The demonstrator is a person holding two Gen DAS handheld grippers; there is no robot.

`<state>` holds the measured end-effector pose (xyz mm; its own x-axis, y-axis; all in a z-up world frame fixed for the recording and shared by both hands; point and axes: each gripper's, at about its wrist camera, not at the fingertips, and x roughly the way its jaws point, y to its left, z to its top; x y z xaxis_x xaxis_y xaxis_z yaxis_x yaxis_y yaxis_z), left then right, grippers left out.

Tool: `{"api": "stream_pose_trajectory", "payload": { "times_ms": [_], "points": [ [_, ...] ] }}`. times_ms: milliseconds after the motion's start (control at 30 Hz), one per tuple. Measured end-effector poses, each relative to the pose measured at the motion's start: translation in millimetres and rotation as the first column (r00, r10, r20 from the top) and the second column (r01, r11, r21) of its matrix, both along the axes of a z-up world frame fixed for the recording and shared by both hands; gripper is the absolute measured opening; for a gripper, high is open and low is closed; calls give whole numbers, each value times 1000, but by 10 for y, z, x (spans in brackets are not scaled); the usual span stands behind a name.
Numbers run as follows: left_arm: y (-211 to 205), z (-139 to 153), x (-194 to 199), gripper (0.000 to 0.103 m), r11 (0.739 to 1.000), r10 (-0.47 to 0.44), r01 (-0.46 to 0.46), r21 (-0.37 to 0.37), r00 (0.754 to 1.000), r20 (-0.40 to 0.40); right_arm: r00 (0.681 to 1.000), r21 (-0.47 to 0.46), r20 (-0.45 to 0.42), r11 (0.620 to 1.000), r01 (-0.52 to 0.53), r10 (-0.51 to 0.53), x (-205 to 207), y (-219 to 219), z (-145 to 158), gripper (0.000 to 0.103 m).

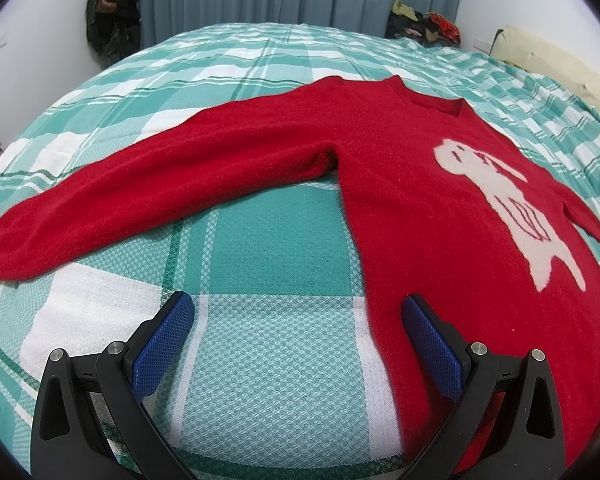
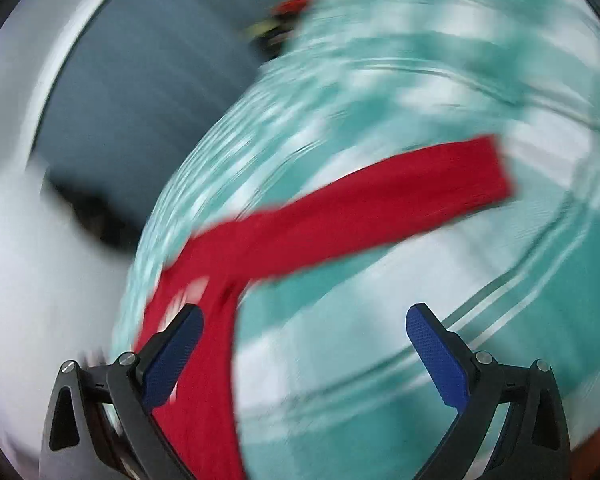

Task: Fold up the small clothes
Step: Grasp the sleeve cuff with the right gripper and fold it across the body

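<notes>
Here the red sweater (image 1: 380, 184) lies flat on the green checked bedspread (image 1: 260, 360). The left gripper (image 1: 298, 344) has its fingers spread wide, the sweater's side edge under its right finger (image 1: 432, 348). The right gripper (image 2: 304, 344) also gapes empty; a sleeve (image 2: 360, 208) stretches ahead of its fingers, blurred.

Red knit sweater (image 1: 400, 208), spread flat and face up on the bed. V-neck at the far side, hem near. White animal figure (image 1: 504, 204) across the chest. One sleeve (image 1: 140, 196) stretched out flat to the left; the other sleeve (image 2: 380, 208) laid out to the right, blurred.
</notes>
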<state>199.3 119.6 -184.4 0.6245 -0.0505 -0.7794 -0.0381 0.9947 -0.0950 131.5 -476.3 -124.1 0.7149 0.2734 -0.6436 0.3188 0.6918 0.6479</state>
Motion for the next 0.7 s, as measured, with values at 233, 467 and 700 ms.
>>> {"api": "stream_pose_trajectory", "payload": {
  "times_ms": [233,467,700],
  "points": [
    [13,17,3,103,1000,1,-1,3,1000,4,976,306,-102,928,213,-191,231,-833,-680,81],
    [9,-1,-3,103,1000,4,-4,7,1000,10,941,311,-72,889,336,-330,519,-1019,-813,63],
    [115,55,151,102,995,7,-16,-94,995,-101,925,263,-109,886,381,-365,545,-1087,-900,4]
  ]
}}
